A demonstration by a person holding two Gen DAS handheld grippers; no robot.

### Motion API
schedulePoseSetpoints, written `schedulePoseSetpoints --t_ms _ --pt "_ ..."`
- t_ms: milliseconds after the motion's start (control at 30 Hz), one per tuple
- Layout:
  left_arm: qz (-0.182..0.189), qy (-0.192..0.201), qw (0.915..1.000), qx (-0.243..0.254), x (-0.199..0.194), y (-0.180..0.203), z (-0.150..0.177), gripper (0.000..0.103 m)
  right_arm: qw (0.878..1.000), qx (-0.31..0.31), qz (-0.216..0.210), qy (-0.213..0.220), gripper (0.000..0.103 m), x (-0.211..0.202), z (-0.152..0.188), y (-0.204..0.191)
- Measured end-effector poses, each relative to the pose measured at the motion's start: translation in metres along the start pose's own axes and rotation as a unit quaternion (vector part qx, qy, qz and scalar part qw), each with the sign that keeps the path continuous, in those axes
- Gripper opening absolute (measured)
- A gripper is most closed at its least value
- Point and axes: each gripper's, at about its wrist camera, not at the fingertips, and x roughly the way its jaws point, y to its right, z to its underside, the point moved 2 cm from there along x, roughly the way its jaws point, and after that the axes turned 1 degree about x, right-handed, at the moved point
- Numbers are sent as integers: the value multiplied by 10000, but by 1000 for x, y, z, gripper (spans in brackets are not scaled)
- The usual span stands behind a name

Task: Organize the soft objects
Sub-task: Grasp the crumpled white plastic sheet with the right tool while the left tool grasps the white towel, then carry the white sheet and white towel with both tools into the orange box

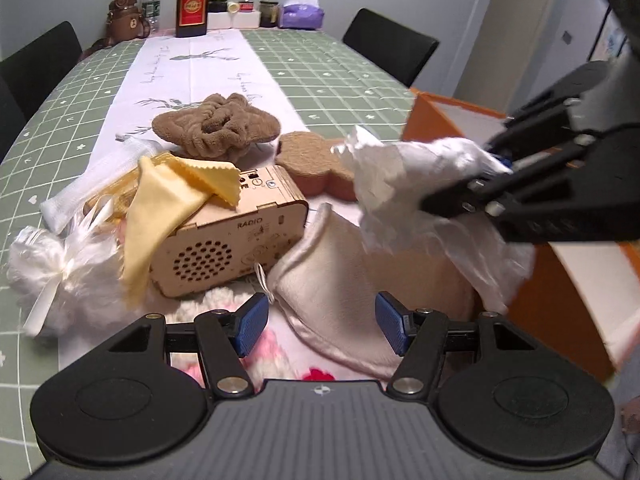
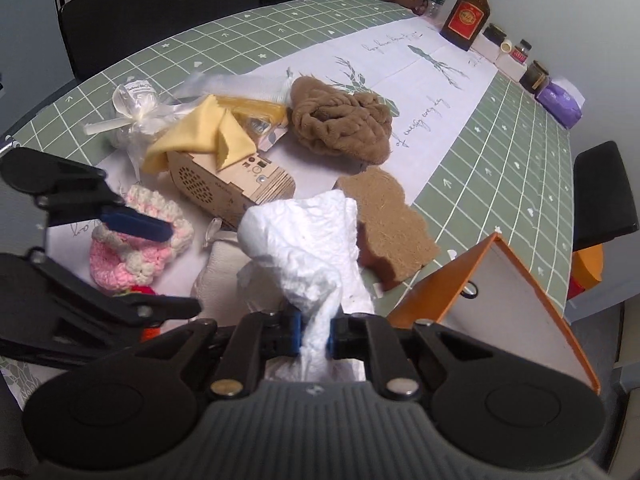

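**Figure: Right gripper lifting a crumpled tissue beside the orange box**

The right gripper (image 2: pixel 314 334) is pinched tight on a crumpled white paper tissue (image 2: pixel 304 232), which bunches above the blue pads and hangs clear of the table; gripping it at one gathered end lets the loose bulk trail free. The orange box (image 2: pixel 516 276), open and standing just beside the pile at the table's edge, is judged to be the collecting place for soft items, which would explain why the tissue is held near it. The left gripper (image 1: pixel 322 322) stands wide with nothing between its pads, poised over a cream satin pouch (image 1: pixel 340 280) and a pink-and-white crocheted piece (image 2: pixel 136 248), probably ready for the next pick.

Counts, as far as can be seen: one tissue, held; one cream pouch; one crocheted piece; one brown plush cloth (image 1: pixel 216 130); one brown fibre pad (image 2: pixel 390 226); one yellow cloth (image 1: pixel 172 200), draped over a single wooden radio (image 1: pixel 236 240), the one hard item in the pile; one white gauzy bag (image 1: pixel 60 276) tied with ribbon; one white mesh roll (image 1: pixel 96 180). All lie close together, several touching, on the green checked tablecloth (image 1: pixel 352 76). At the far end stand one amber bottle (image 1: pixel 192 4) and several small jars, well apart from the work.
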Motion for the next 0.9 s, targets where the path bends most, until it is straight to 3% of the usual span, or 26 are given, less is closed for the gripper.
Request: schedulePoseSetpoints --t_ms 400,467,500,567,633,700,900 --pt "-438 -230 9984 260 45 17 2 76 9994 227 -265 56 10 11 10 7" --pt "-481 -240 9980 343 46 21 4 67 9994 212 -285 59 10 13 11 6" --pt "-519 -258 9976 385 46 23 4 57 9993 212 -301 53 10 14 11 5" --pt "-513 -271 9974 432 47 27 6 47 9992 201 -333 28 10 17 12 4" --pt "-486 -265 9975 439 46 30 6 28 9992 196 -340 4 10 20 13 3" --pt "-494 -265 9974 447 44 33 5 17 9993 188 -308 -11 10 22 14 1" --pt "-497 10 9981 373 22 36 0 13 9997 156 -138 118 10 11 16 0"
